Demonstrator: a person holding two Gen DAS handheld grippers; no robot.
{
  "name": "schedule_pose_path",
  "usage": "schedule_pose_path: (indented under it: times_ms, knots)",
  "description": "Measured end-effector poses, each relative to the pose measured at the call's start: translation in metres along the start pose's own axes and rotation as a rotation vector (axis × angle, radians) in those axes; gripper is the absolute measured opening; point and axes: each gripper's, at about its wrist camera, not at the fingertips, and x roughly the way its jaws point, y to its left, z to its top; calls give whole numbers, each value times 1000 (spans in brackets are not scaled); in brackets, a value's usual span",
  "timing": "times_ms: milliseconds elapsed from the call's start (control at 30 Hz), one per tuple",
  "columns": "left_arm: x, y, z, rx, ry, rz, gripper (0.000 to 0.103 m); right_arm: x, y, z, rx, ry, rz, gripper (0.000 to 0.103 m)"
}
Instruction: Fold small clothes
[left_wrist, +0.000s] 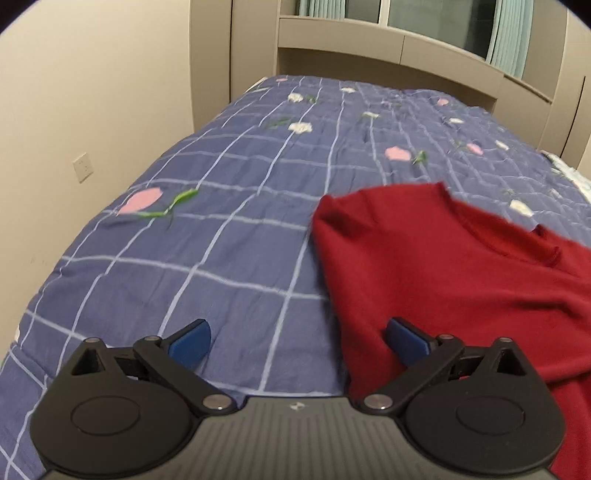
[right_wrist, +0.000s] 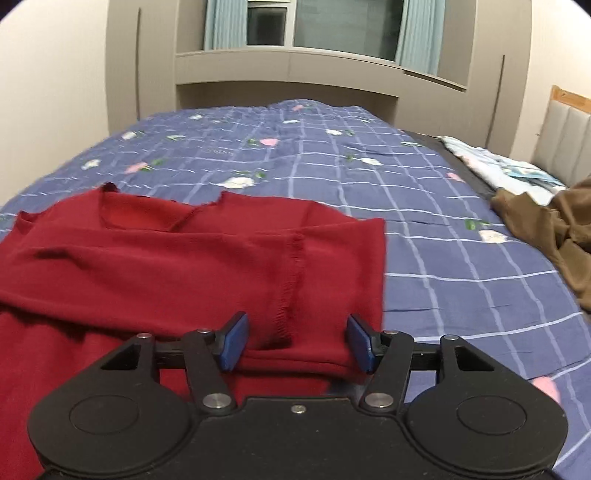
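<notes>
Overall, a bed (left_wrist: 155, 258) covered with a blue checked quilt printed with pink and white flowers fills both wrist views, with a beige wall and a wall socket (left_wrist: 82, 168) at the far left of the left wrist view. Low in that view, the left tongs (left_wrist: 299, 339) stand wide open with nothing between the blue pads; the left pad (left_wrist: 190, 345) hangs over bare quilt, and the right pad sits over the edge of a dark red garment (left_wrist: 443, 266). This red garment lies spread on the quilt toward the right of the view, its neckline pointing away toward a built-in beige shelf unit (left_wrist: 388, 48) and a window with pale green curtains. Moving to the right wrist view, the same red garment (right_wrist: 166, 258) covers the left and centre of the quilt, its right part folded over so that a stitched seam runs down toward the camera. The right tongs (right_wrist: 295, 341) are partly open, with a rolled fold of the red cloth lying between the blue pads (right_wrist: 234, 343); the cloth reaches both pads, but whether they press on it cannot be told. Further right, the quilt is bare, then a crumpled brown garment (right_wrist: 546, 229) lies near the bed's edge beside a pale patterned cloth (right_wrist: 498, 166) and a padded headboard (right_wrist: 565, 136).
</notes>
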Motion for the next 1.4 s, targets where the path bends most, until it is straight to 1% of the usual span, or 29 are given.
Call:
schedule_pose_path:
  times_ms: [100,167,200,233,300,333,367,433,600,700,800,867,967,1100,1200,1300,1367,1400]
  knots:
    - [2,2,3,-19,14,19,103,-9,-4,1,4,6,-5,60]
    - [-3,2,4,-32,26,27,103,-24,-9,-2,13,-4,-5,63]
    - [-8,3,3,-40,29,27,102,-32,-13,-4,20,-9,0,68]
    - [-15,4,2,-50,32,22,102,-42,-18,-8,32,-12,16,76]
    - [-28,11,-1,-69,37,4,102,-62,-29,-16,70,-19,58,86]
    - [-37,15,-5,-79,43,-10,102,-74,-35,-22,90,-21,78,88]
    - [-43,18,-8,-85,50,-18,102,-86,-41,-28,108,-19,98,89]
    - [-60,23,-19,-99,61,-42,102,-106,-50,-40,136,-7,124,94]
    - [-103,31,-58,-110,93,-135,102,-152,-61,-72,219,34,203,99]
    - [-123,32,-80,-91,122,-181,102,-172,-64,-94,271,74,239,99]
    - [-138,32,-102,-61,161,-212,102,-187,-64,-113,303,104,246,98]
    - [-145,32,-115,-51,199,-226,102,-194,-65,-124,338,127,251,96]
    - [-157,36,-130,-49,223,-243,102,-200,-64,-138,381,161,259,92]
    - [-168,40,-141,-53,231,-249,102,-211,-57,-149,382,173,238,83]
    - [-177,38,-147,-52,263,-270,102,-216,-53,-153,393,180,246,82]
    - [-185,31,-152,-23,282,-283,102,-219,-50,-157,408,181,249,79]
    - [-189,26,-156,-1,286,-295,100,-222,-48,-158,413,176,239,76]
    - [-190,24,-158,5,291,-299,96,-223,-47,-158,417,175,238,71]
